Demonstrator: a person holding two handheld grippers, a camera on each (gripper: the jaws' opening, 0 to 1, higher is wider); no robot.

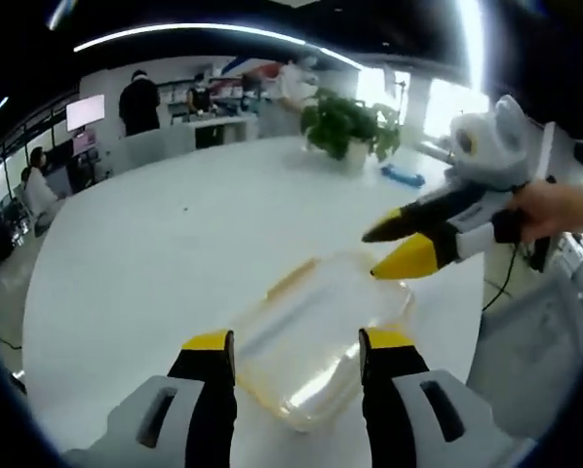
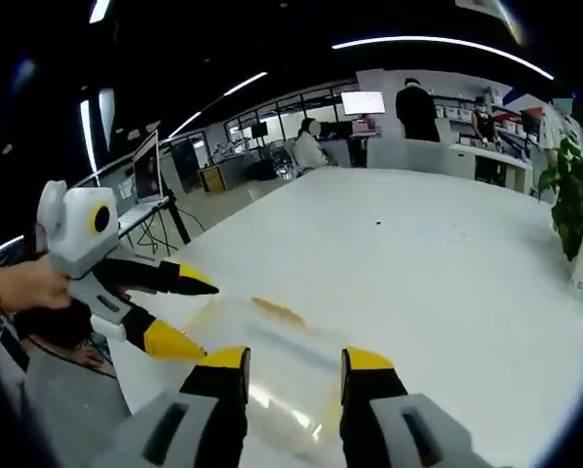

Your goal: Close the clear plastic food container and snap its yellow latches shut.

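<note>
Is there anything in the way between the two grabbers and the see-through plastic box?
Nothing visible is. The clear plastic food container with yellow latches lies alone on the round white table. The left gripper and right gripper hover open just before it; the green potted plant stands far off.

The table (image 1: 174,253) lies open beyond the container (image 1: 316,336), which sits at its near edge; a plant (image 1: 348,125) stands by the far edge.
</note>
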